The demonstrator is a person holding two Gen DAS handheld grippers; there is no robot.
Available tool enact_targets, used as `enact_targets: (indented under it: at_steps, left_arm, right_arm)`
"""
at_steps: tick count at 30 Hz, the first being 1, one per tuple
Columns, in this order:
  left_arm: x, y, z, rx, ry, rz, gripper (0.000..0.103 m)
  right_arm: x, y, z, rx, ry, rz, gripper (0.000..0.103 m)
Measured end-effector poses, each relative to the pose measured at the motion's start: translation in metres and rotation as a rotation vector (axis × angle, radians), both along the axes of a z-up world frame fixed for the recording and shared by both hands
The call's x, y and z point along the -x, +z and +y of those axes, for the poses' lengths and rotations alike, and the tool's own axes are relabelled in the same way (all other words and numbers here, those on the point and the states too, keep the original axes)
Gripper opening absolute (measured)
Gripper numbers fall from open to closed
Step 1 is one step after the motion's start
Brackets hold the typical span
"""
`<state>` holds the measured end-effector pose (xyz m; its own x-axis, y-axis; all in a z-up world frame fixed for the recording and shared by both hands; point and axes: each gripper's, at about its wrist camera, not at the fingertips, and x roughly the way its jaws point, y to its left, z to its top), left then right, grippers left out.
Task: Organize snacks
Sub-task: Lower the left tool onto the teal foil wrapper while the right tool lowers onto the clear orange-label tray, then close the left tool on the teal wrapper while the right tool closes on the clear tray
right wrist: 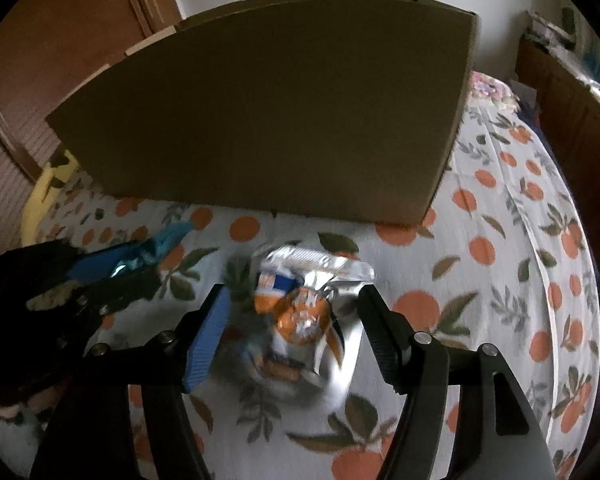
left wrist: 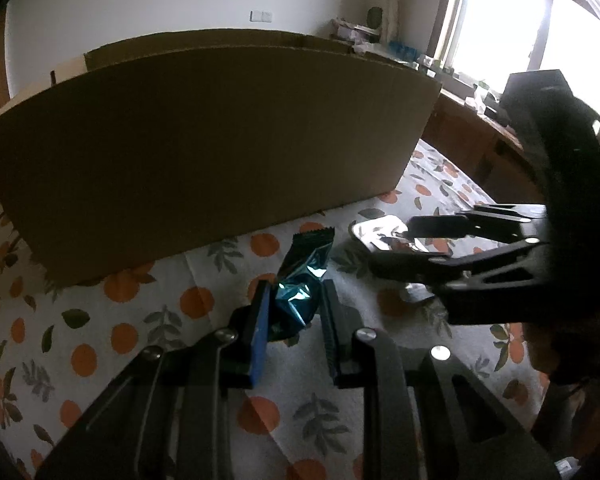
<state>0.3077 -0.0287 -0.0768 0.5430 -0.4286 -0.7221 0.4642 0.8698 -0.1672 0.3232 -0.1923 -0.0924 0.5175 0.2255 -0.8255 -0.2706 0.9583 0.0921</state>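
Left gripper has the blue snack, right gripper wide over the silver one!

The left gripper (left wrist: 294,304) is clamped on a shiny blue wrapper (left wrist: 300,280), pads squeezing its crumpled middle while the crimped end sticks out ahead toward the big cardboard box (left wrist: 204,152). Over to its right, the right gripper (right wrist: 296,320) stands spread apart, its fingers on either side of a silver packet with orange and blue print (right wrist: 312,300), and neither pad presses on it. That packet lies on the bedsheet patterned with oranges and leaves (right wrist: 500,240), just in front of the box wall. The box sits on the same sheet, close behind both snacks; what is inside it is hidden from both views.
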Motion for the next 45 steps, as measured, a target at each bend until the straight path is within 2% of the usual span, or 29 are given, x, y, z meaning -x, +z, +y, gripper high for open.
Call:
enact_targets:
  at_steps: [4,13,14,16,17,30,33,45]
  left_arm:
    - [0.006,0.006,0.004,0.012,0.008,-0.010,0.021]
    - [0.021,0.016,0.010,0.034,0.024,-0.028,0.021]
    - [0.022,0.017,0.011,0.034,0.026,-0.031,0.021]
    - [0.025,0.021,0.013,0.037,0.028,-0.035,0.021]
    - [0.026,0.022,0.013,0.036,0.029,-0.038,0.021]
    - [0.033,0.028,0.012,0.037,0.027,-0.048,0.021]
    - [0.034,0.030,0.011,0.041,0.027,-0.050,0.021]
    - [0.035,0.034,0.009,0.045,0.026,-0.056,0.021]
  right_arm:
    - [0.007,-0.003,0.007,0.110,0.010,-0.027,0.068]
    - [0.012,-0.004,-0.010,0.103,0.000,-0.021,0.068]
    - [0.012,-0.004,-0.007,0.103,0.005,-0.018,0.061]
    - [0.015,-0.003,-0.010,0.088,0.029,-0.010,0.050]
    - [0.019,0.000,-0.010,0.075,0.045,-0.014,0.042]
    - [0.039,0.014,-0.012,-0.015,0.064,-0.035,0.037]
    - [0.040,0.020,-0.014,-0.028,0.063,-0.051,0.031]
    - [0.049,0.034,-0.015,-0.077,0.076,-0.079,0.029]
